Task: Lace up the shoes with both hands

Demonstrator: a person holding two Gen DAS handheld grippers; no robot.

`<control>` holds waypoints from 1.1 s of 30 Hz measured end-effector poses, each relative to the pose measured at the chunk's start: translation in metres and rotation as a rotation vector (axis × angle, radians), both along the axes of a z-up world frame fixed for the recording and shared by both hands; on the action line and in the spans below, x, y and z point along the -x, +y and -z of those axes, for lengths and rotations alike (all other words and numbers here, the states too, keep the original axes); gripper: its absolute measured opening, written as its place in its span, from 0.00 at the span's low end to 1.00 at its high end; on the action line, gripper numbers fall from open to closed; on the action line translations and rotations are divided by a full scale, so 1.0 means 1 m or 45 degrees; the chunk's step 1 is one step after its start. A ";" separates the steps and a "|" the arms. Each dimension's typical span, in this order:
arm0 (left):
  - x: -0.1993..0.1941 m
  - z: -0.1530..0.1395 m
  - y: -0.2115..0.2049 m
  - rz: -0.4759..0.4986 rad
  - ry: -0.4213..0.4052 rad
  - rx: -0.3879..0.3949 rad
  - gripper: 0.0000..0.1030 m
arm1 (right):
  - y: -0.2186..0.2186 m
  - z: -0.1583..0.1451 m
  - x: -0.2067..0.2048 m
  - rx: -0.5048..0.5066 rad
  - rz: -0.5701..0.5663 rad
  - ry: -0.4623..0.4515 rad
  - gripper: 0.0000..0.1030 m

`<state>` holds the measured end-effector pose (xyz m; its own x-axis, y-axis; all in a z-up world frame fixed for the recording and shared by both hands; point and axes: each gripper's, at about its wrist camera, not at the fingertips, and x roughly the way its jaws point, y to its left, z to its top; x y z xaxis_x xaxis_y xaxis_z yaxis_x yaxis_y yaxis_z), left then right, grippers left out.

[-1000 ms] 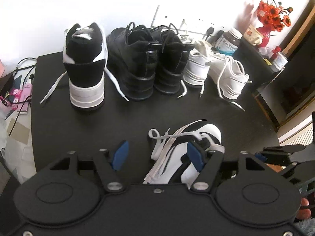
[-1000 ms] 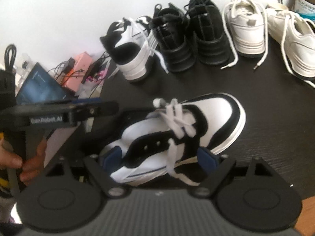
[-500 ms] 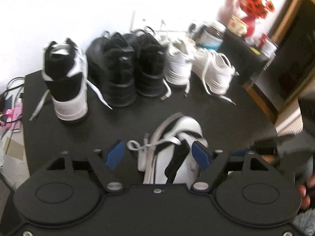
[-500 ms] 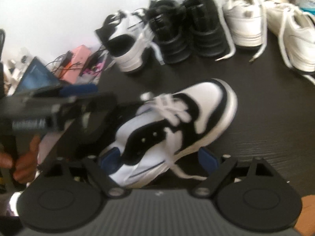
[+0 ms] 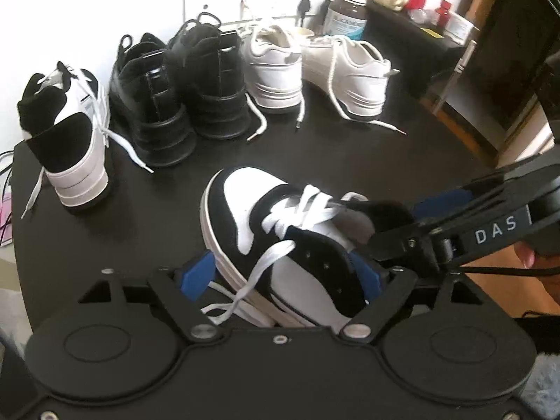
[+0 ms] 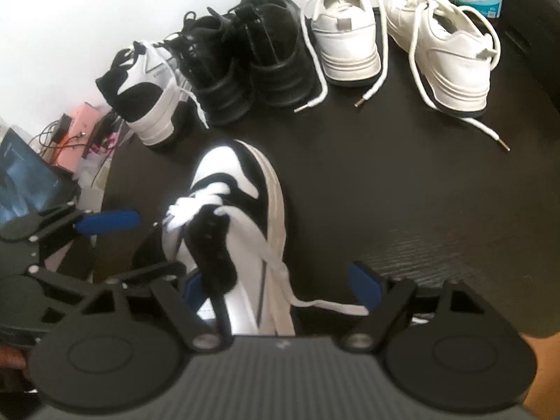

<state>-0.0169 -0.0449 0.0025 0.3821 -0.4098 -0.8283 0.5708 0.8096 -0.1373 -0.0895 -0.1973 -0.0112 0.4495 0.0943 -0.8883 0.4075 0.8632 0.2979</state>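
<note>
Left wrist view is showing the black and white shoe sitting between the left gripper fingers, which are opening and not squeezing it. The right gripper fingers are closing a little around the loose lace, not pinching yet. The top holes are looking empty, so most lacing is waiting.

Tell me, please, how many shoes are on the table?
6: one black-and-white shoe in front; behind, in a row, its mate, two black shoes and two white shoes.
</note>
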 end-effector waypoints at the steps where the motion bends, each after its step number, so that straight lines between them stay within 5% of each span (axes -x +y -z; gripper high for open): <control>1: -0.001 0.001 0.002 -0.015 0.008 0.009 0.86 | -0.003 0.001 0.000 -0.009 0.017 -0.002 0.79; 14: -0.028 0.006 0.030 -0.184 -0.027 0.112 0.87 | -0.021 0.005 -0.014 -0.035 0.070 -0.072 0.83; 20: -0.023 0.006 0.034 -0.203 0.043 0.197 0.85 | -0.029 -0.018 0.005 -0.062 -0.146 -0.154 0.81; 25: -0.018 0.008 0.041 -0.190 0.186 0.295 0.85 | -0.052 -0.005 0.032 0.231 -0.134 -0.085 0.79; 28: -0.013 0.008 0.046 -0.200 0.208 0.315 0.85 | -0.045 0.027 0.041 0.346 -0.207 -0.006 0.69; 33: -0.016 0.007 0.069 -0.350 0.236 0.456 0.85 | -0.022 0.062 0.050 0.522 -0.355 0.100 0.60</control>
<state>-0.0013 0.0242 -0.0042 0.3754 -0.5863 -0.7178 0.2824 0.8100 -0.5140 -0.1392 -0.2190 -0.0729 0.3875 -0.1624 -0.9074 0.1521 0.9821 -0.1108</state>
